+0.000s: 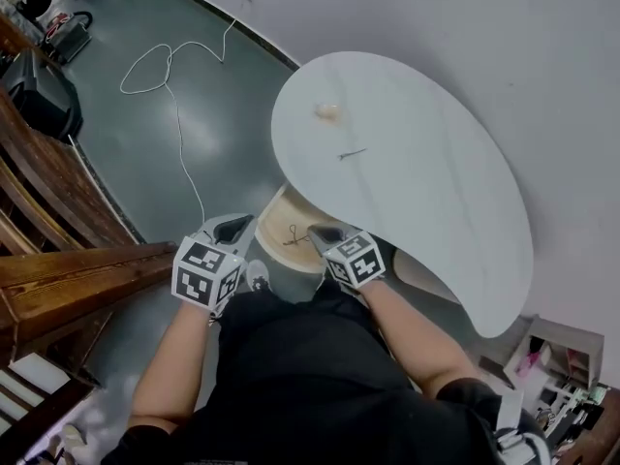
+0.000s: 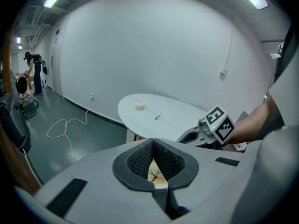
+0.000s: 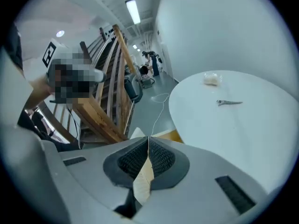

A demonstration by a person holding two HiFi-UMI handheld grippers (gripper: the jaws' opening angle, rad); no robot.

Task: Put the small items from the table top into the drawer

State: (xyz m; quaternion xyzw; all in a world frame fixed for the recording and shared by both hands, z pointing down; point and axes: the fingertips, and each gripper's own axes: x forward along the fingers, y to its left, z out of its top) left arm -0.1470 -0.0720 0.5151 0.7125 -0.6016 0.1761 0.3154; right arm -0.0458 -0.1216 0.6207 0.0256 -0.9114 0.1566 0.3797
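The white table (image 1: 426, 172) carries a small pale lump (image 1: 327, 111) and a thin dark clip (image 1: 351, 153) near its far end. Under its near rim a wooden drawer (image 1: 276, 211) stands pulled out, and a small dark wiry item (image 1: 295, 238) lies in it. My left gripper (image 1: 235, 227) hovers at the drawer's left side, shut and empty. My right gripper (image 1: 325, 233) hangs over the drawer's right part, shut and empty too. The left gripper view shows its own jaws (image 2: 153, 143) touching at the tips, with the drawer's item (image 2: 155, 173) behind. The right gripper view shows the clip (image 3: 229, 102) and the lump (image 3: 211, 78) ahead on the table.
A white cable (image 1: 165, 66) loops over the grey floor left of the table. Wooden stair rails (image 1: 77, 269) stand close on my left. A small shelf (image 1: 567, 352) sits at the lower right by the wall. A person (image 2: 35, 71) stands far down the room.
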